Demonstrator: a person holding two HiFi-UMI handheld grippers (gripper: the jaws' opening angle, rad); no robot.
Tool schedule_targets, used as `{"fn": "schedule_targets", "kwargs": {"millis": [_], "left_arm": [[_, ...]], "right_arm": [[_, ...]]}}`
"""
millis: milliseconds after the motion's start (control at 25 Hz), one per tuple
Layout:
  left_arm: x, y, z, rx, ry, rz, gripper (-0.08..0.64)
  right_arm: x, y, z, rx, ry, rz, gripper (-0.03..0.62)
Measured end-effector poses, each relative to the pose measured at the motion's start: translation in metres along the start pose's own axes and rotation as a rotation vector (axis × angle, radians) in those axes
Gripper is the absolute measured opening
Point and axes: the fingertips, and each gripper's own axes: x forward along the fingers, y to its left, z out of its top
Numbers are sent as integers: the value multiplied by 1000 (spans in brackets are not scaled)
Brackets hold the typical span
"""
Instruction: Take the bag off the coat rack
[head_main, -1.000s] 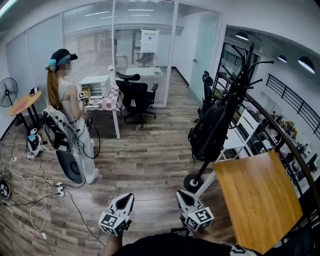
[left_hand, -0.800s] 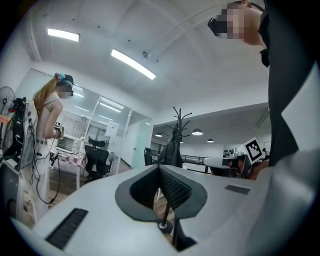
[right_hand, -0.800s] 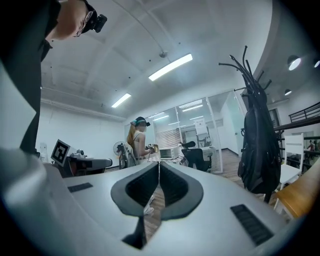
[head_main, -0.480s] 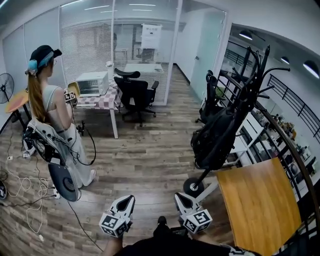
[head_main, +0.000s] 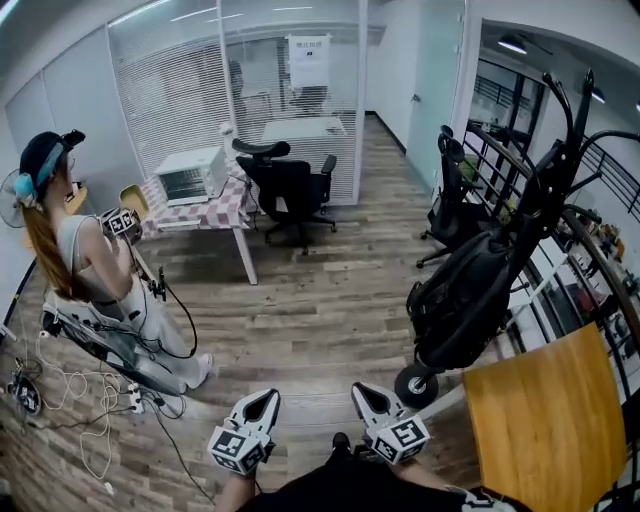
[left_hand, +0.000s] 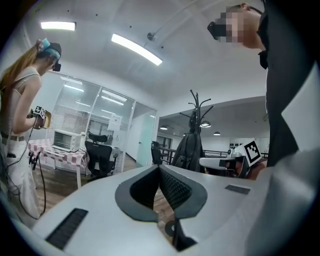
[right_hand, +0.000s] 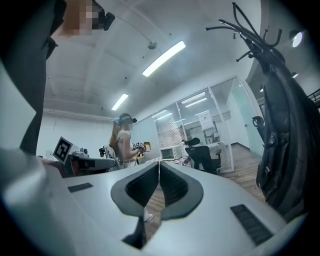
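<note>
A black bag (head_main: 470, 300) hangs on a black coat rack (head_main: 545, 170) with a round base (head_main: 414, 385), to the right of me in the head view. The right gripper view shows that bag (right_hand: 285, 145) close at its right edge, and the left gripper view shows the bag (left_hand: 190, 150) farther off. My left gripper (head_main: 262, 402) and right gripper (head_main: 366, 395) are low in front of me, both shut and empty, well short of the rack.
A wooden table (head_main: 550, 430) stands right of the rack's base. Another person (head_main: 90, 290) with gear stands at the left, cables (head_main: 70, 400) on the floor beside them. A desk (head_main: 210, 205) with a microwave and black office chairs (head_main: 295, 190) stand farther back.
The view has shifted: the rack and bag now sit lower and farther right, the other person farther left. Both grippers stay shut near the bottom of the view.
</note>
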Motion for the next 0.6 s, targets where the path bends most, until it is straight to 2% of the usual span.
{"fn": "schedule_targets", "kwargs": {"millis": [120,320,480,600], "left_arm": [[42,12,16,6,-8,10,15],[101,18,30,2,-13,10,15],[127,22,30,15,-5,6,15],[144,28,29,-10,12,13,15]], "right_arm": [[22,-30,12,-24,-3,26,34],[48,-83,18,7,9,36,34],[68,-109,17,9,18,44,34],[77,-122,20,6,11,40,34]]}}
